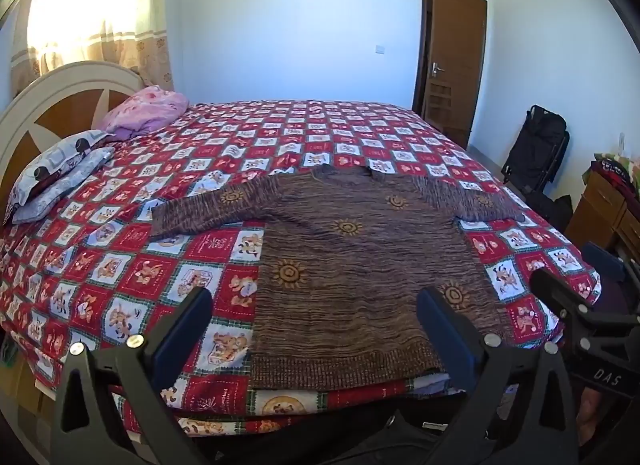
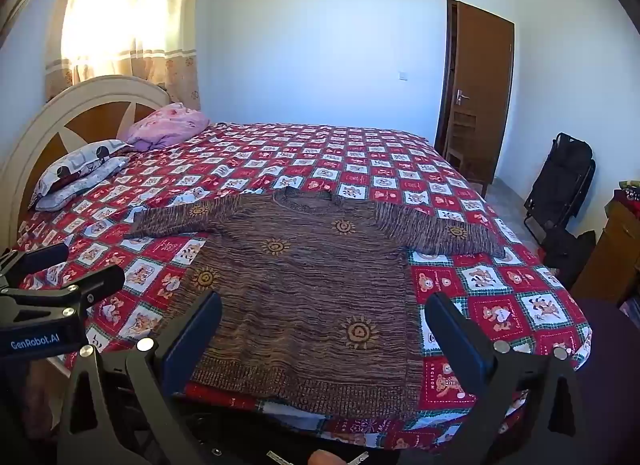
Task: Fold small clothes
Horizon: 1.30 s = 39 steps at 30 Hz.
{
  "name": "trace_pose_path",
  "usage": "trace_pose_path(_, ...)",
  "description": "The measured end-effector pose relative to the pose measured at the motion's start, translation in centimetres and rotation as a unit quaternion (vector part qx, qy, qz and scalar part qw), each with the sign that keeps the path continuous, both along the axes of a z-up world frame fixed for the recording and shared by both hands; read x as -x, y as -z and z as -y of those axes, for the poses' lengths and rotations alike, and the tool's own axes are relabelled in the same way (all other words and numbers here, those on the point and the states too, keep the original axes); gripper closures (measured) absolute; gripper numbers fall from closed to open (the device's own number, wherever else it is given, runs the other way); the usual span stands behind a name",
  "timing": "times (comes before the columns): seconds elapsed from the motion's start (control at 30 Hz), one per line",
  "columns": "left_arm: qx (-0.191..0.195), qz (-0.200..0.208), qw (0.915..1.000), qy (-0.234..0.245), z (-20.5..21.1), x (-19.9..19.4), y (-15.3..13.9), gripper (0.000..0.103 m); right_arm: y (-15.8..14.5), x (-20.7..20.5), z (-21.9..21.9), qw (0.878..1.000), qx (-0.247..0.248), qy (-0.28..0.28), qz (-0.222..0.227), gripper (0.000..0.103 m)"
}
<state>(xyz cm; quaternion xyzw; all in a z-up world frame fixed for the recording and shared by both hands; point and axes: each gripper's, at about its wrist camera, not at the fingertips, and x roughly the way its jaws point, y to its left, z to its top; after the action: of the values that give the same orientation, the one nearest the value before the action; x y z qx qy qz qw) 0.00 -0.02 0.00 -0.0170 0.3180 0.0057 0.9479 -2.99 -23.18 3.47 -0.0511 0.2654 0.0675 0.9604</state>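
A brown knitted sweater (image 1: 344,261) with yellow sun motifs lies flat on the bed, both sleeves spread out, hem toward me. It also shows in the right wrist view (image 2: 304,289). My left gripper (image 1: 316,305) is open and empty, held just above the near edge of the bed by the hem's left part. My right gripper (image 2: 324,313) is open and empty, just in front of the hem. The right gripper also shows in the left wrist view (image 1: 568,297), and the left gripper in the right wrist view (image 2: 68,277).
The bed has a red checked cartoon bedspread (image 1: 160,265), with pillows (image 1: 60,173) and a pink bundle (image 1: 148,113) by the headboard at the left. A brown door (image 2: 480,105), a black folded chair (image 2: 564,181) and a wooden cabinet (image 2: 612,257) stand at the right.
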Motion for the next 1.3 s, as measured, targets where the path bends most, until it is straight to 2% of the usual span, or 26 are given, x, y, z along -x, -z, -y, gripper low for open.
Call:
trace_pose_path(0.07,-0.001,0.0,1.0,0.003,0.1,0.1,0.0,0.0,0.0,0.0,0.0,1.0,-0.001,0.0,-0.002,0.001)
trace_pose_path(0.13,0.018,-0.006,0.9998,0.0,-0.2,0.0,0.0,0.0,0.0,0.0,0.0,1.0,-0.001,0.0,-0.002,0.001)
trace_pose_path(1.3,0.009,0.004,0.9999,-0.013,-1.2,-0.1,-0.4,0.0,0.7,-0.1,-0.6,1.0,0.0,-0.005,-0.011,0.001)
